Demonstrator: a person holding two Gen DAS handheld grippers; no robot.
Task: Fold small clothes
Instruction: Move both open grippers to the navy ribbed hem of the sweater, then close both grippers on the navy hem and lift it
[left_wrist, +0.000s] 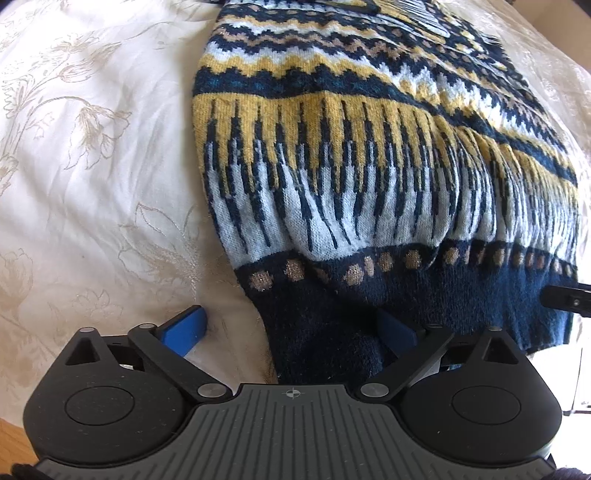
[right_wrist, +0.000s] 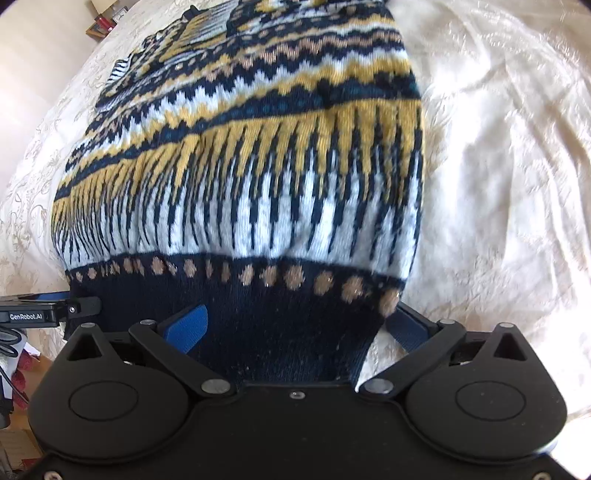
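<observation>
Lying across the middle of both views, the sweater (left_wrist: 369, 166) is spread on my white bedspread (left_wrist: 92, 147), its navy hem (left_wrist: 369, 302) running along the lower part of each frame, right at my fingers. I judge the knit soft, thick and floppy, light enough to lift by two corners, likely to sag and bunch in the middle, and grippy rather than slippery. That ribbed hem is the firm place to pinch, one corner to each hand.

My left gripper (left_wrist: 291, 328) stands wide open: one blue pad sits on the bedspread at lower left, the other over the dark hem, with the hem's left corner between them and nothing pressed. My right gripper (right_wrist: 295, 325) also stands spread, its pads on either side of the hem's right corner (right_wrist: 295, 332), and I see no pinch on the wool there.

The far end of the sweater, at the top of each frame, is cut off and bunched, so I cannot tell how sleeves or neck lie. The right view is blurred, and the hem's lower edge disappears under my gripper bodies
</observation>
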